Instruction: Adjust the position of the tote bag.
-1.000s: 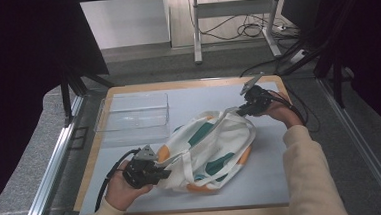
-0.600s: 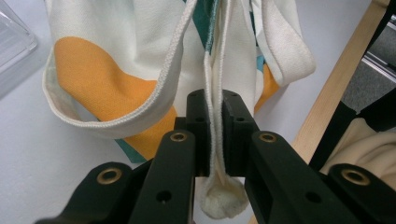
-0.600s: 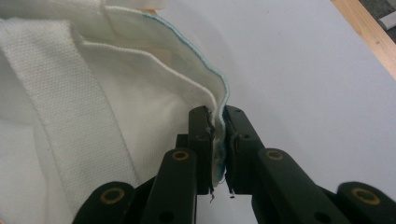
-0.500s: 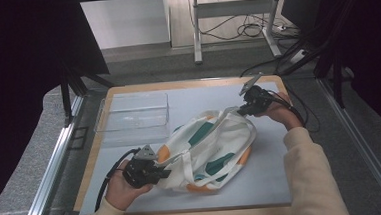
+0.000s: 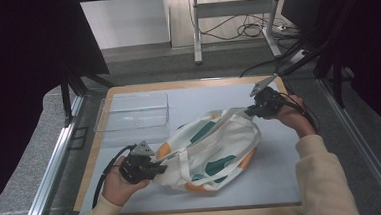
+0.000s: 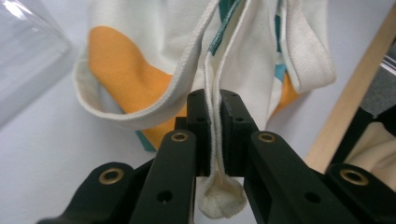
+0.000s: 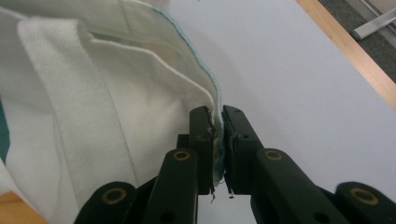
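Fabric filled the space between both sets of tongs: a white tote bag (image 5: 212, 151) with orange and teal patches lay slack on the pale blue mat (image 5: 282, 172), stretched diagonally from one tool to the other. The left gripper (image 5: 158, 168) sat at the bag's near-left end, held in the person's left hand (image 5: 117, 184), and its jaws were pinched tight on a folded edge of the cloth. In the left gripper view that gripper (image 6: 215, 116) had a thin doubled hem running down between the two black jaws, with a small tuft of cloth poking out below them; beyond the jaw tips the bag (image 6: 187, 56) hung open, an orange patch to their left.

The right gripper (image 5: 251, 110) was at the bag's far-right end, held in the right hand (image 5: 291, 116), and was likewise clamped on the cloth. In the right gripper view its jaws (image 7: 217, 130) were closed on a light-blue-stitched rim, the white canvas (image 7: 93, 102) spreading away to their left and bare mat to their right.

Beyond the left gripper, well apart from it, a clear plastic tray (image 5: 134, 113) rested near the mat's far-left corner, beside the wooden table edge (image 5: 96, 143).
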Motion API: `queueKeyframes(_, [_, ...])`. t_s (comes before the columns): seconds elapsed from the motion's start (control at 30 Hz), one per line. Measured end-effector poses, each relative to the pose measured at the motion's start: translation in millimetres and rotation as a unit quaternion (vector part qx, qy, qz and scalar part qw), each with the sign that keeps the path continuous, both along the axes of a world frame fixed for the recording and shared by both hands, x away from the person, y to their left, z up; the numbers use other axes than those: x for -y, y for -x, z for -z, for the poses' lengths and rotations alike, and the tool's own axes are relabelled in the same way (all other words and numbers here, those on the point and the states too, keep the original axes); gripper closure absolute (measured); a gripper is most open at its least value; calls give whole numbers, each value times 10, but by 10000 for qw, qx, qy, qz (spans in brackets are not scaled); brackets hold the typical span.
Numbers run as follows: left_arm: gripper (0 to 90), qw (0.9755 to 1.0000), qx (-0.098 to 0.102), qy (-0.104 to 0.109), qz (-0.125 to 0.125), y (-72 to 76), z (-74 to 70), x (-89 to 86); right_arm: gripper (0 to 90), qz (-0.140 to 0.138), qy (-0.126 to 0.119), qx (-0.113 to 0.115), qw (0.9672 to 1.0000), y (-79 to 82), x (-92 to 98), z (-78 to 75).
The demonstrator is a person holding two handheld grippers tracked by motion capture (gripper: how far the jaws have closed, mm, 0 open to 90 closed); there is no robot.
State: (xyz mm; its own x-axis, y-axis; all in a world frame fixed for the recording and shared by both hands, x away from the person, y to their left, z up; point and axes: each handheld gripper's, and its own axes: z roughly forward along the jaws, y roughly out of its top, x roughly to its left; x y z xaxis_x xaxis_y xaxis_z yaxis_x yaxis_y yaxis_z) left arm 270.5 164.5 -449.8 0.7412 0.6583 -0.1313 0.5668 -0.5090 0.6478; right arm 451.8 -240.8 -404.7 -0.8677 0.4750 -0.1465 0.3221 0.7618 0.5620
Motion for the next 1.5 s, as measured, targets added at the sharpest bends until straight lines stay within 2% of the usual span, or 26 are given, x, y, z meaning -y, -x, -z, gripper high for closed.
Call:
queueKeyframes(0.17, [844, 10000, 60, -39, 19, -87, -24, -38, 825, 97, -130, -37, 9999, 118, 108, 11])
queueKeyframes(0.23, [844, 9999, 99, -70, 45, -156, -40, -79, 824, 167, -330, -61, 9993, 222, 198, 31])
queueKeyframes(0.37, [844, 10000, 63, -42, -20, -263, -52, -154, 824, 222, -516, -177, 9983, 403, 291, 33])
queueKeyframes(0.4, [843, 10000, 63, -42, -20, -263, -52, -154, 824, 222, -516, -177, 9983, 403, 291, 33])
queueKeyframes(0.47, [843, 10000, 24, -19, -29, -328, -57, -196, 823, 257, -632, -286, 9973, 548, 360, 51])
queueKeyframes(0.57, [841, 10000, 1, 4, -44, -359, -52, -219, 822, 260, -704, -277, 9968, 633, 393, 64])
queueKeyframes(0.63, [839, 10000, -2, 8, -87, -391, -50, -249, 822, 186, -905, -140, 9956, 809, 439, 91])
queueKeyframes(0.7, [838, 9999, 7, 36, -119, -408, -52, -267, 822, 134, -999, -101, 9949, 913, 465, 101])
queueKeyframes(0.83, [836, 9999, 6, 74, -109, -412, -43, -264, 820, 125, -1067, -73, 9942, 1069, 496, 117])
queueKeyframes(0.97, [835, 9999, 21, 72, -67, -392, -30, -246, 819, 251, -989, -89, 9947, 1068, 509, 170])
queueKeyframes(1.07, [833, 9997, -7, 229, -119, -378, -10, -254, 818, 379, -918, -109, 9950, 1008, 487, 227])
queueKeyframes(1.13, [833, 9997, -24, 234, -111, -384, 11, -257, 817, 378, -886, -121, 9953, 987, 478, 239])
queueKeyframes(1.33, [830, 9996, -22, 283, -86, -372, 35, -251, 815, 478, -949, -166, 9942, 973, 491, 290])
queueKeyframes(1.5, [825, 9996, -1, 267, -70, -369, 45, -252, 804, 458, -960, -129, 9942, 983, 494, 298])
